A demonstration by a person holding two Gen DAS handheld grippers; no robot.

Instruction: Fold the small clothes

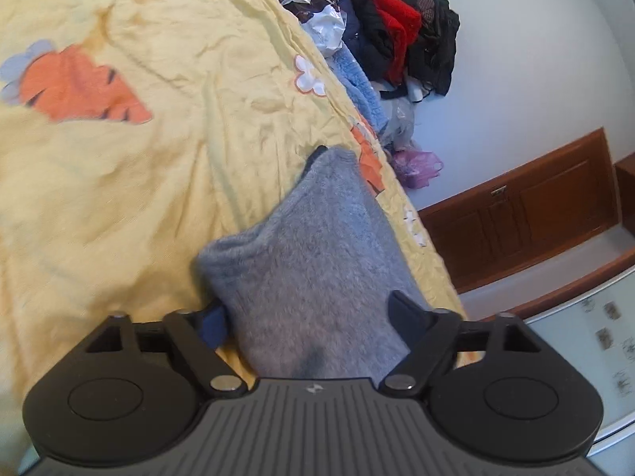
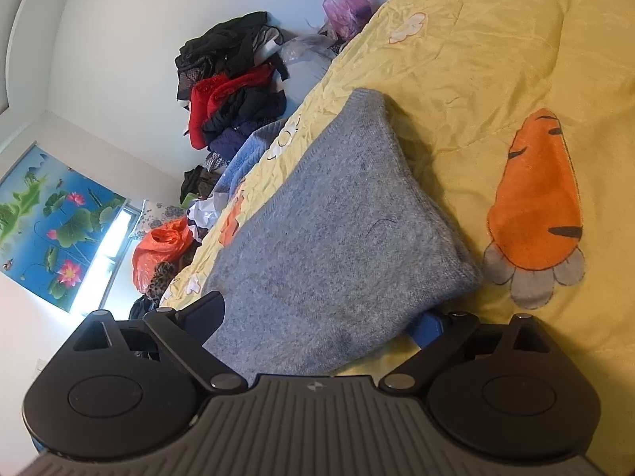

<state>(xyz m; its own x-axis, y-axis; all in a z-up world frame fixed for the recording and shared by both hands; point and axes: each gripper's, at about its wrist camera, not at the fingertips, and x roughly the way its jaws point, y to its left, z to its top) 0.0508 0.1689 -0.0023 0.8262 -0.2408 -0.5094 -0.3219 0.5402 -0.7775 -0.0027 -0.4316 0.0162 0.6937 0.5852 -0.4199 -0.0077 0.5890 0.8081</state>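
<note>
Left wrist view showed the left gripper (image 1: 309, 313) tilted low over the bed, its jaws spread wide with the grey knitted garment (image 1: 313, 261) lying between them; whether the fingers actually pinched the cloth could not be told. A small pale emblem sat on the ribbed gripper body, with no readable writing. The grey knitted garment lay folded on the yellow bedspread (image 1: 131, 182), near that bedspread's edge. Beyond the garment, along the same edge, sat a light blue fluffy cloth (image 1: 363, 91) and a heap of black and red clothes (image 1: 397, 31). A brown wooden cabinet (image 1: 528, 214) stood off past the bed.

Right wrist view had the right gripper (image 2: 321, 317) likewise low and angled, jaws wide apart around the near end of the grey knitted garment (image 2: 337, 230), one blue fingertip (image 2: 426, 327) tucked under its corner. An orange carrot print (image 2: 535, 198) lay beside the garment on the yellow bedspread (image 2: 476, 59). Past the garment hung a lotus picture (image 2: 55, 222).
</note>
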